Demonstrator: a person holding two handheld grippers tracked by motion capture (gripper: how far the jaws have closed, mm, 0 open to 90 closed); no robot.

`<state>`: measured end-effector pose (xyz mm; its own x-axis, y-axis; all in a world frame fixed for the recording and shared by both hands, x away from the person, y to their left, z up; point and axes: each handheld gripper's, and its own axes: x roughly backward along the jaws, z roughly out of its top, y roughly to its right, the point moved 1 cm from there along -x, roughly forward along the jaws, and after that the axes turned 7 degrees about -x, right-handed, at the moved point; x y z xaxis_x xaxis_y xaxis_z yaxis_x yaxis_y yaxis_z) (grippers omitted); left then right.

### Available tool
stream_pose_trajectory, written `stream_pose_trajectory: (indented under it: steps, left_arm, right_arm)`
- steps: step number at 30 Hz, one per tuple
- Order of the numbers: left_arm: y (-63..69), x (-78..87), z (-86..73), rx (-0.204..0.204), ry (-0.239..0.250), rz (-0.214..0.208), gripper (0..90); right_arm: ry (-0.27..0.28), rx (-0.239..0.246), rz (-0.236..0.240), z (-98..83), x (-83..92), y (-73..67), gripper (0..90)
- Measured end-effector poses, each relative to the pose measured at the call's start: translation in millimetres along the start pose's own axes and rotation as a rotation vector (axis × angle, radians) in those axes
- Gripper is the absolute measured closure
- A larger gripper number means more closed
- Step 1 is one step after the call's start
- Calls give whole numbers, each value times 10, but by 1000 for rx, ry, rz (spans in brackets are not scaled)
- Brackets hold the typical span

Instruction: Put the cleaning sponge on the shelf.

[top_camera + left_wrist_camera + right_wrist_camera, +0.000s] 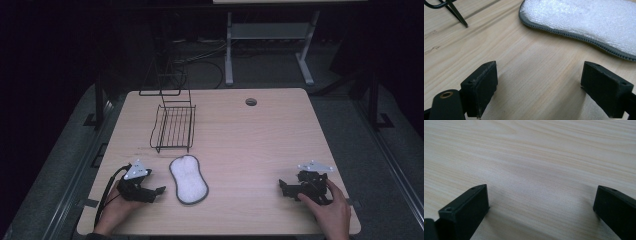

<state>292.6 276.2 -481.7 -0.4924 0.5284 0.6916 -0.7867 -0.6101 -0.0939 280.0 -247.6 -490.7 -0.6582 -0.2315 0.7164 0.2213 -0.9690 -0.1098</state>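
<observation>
A: Pale wood grain runs under both of your tools; where does the pad lie on the bench?

B: The white pad with the grey stitched rim lies flat near your edge of the bench, left of the middle. Your left gripper rests just beside it, on its left, pointing at it but not touching.

A: How do its jaws stand?

B: Released, spread wide. In the left gripper view you see bare wood between them, and the pad lies ahead and to the right, clear of both.

A: And your other hand?

B: Your right gripper sits low at the right end of the bench, well apart from the pad, pointing left. Its jaws are released too, with only wood between them in the right gripper view.

A: Anything else up there?

B: A black wire rack stands beyond the pad, near the far left of the bench, apart from it. One of its feet shows at the top left of the left gripper view.
</observation>
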Motion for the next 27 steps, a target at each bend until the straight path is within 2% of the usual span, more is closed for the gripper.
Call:
stream_pose_trajectory:
  steps: [8,10,12,13,14,16,21,27]
  left_arm:
    - [-17,17,8,-4,-14,-5,152]
    - [-41,57,33,-3,-23,-28,279]
    - [-44,69,42,3,-24,-33,357]
    - [-39,97,69,-6,-26,-43,357]
    - [-35,106,86,-5,-31,-49,453]
    - [-33,130,123,-2,-35,-66,587]
    - [-43,132,204,31,-39,-87,876]
    - [-55,97,348,35,-46,-111,899]
  right_arm:
    - [-4,0,3,8,-5,1,0]
    - [-3,1,3,8,-5,1,0]
    - [-4,-1,4,8,-5,0,0]
    - [-4,-1,4,8,-6,0,0]
    - [-4,-1,4,8,-6,0,0]
    - [-4,-1,4,8,-6,0,0]
    - [-4,-1,4,8,-6,0,0]
    - [-4,-1,4,8,-6,0,0]
